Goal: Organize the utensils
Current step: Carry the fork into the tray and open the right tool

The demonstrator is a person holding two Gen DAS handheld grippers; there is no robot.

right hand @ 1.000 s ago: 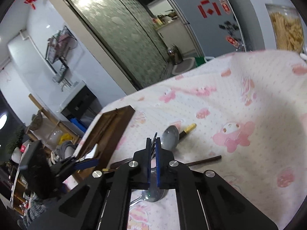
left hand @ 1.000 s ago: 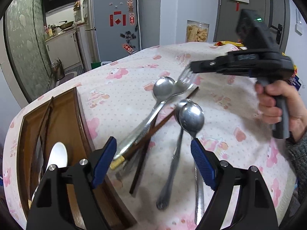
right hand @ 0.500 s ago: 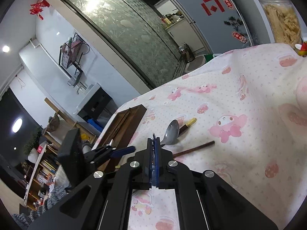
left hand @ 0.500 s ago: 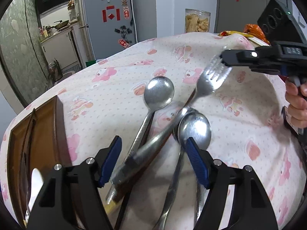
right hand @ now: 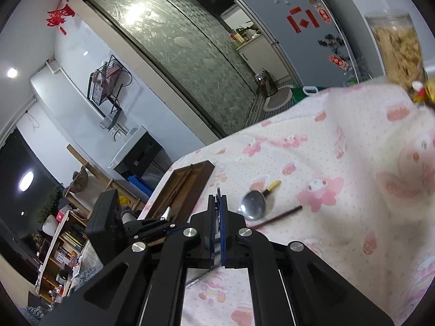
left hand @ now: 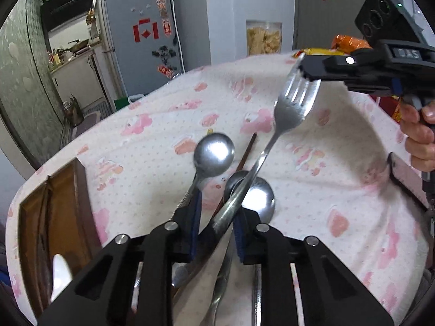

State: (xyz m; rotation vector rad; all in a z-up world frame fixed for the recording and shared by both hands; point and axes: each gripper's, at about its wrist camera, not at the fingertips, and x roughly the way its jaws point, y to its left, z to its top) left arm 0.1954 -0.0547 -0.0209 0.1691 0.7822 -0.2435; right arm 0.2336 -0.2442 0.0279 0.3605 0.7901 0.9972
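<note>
A steel fork (left hand: 292,108) hangs in the air above the table. My right gripper (left hand: 305,69) is shut on its tines; in the right wrist view (right hand: 217,201) the pads are pressed together on the thin metal. My left gripper (left hand: 216,217) has closed on the fork's handle. Below lie a metal spoon (left hand: 214,153), two more spoons (left hand: 258,201) and a dark chopstick (left hand: 247,149) on the pink-patterned tablecloth. The wooden utensil tray (left hand: 62,198) sits at the left with a white spoon (left hand: 61,271) inside. The tray (right hand: 187,184) shows in the right wrist view too.
A clear jar of snacks (left hand: 263,36) and orange snack packets (left hand: 348,43) stand at the table's far edge. A dark flat object (left hand: 407,182) lies at the right edge. A grey fridge (left hand: 141,32) stands behind the table.
The right gripper lifted the fork higher by its tines. The left gripper moved in and closed its open jaws on the fork's handle.
</note>
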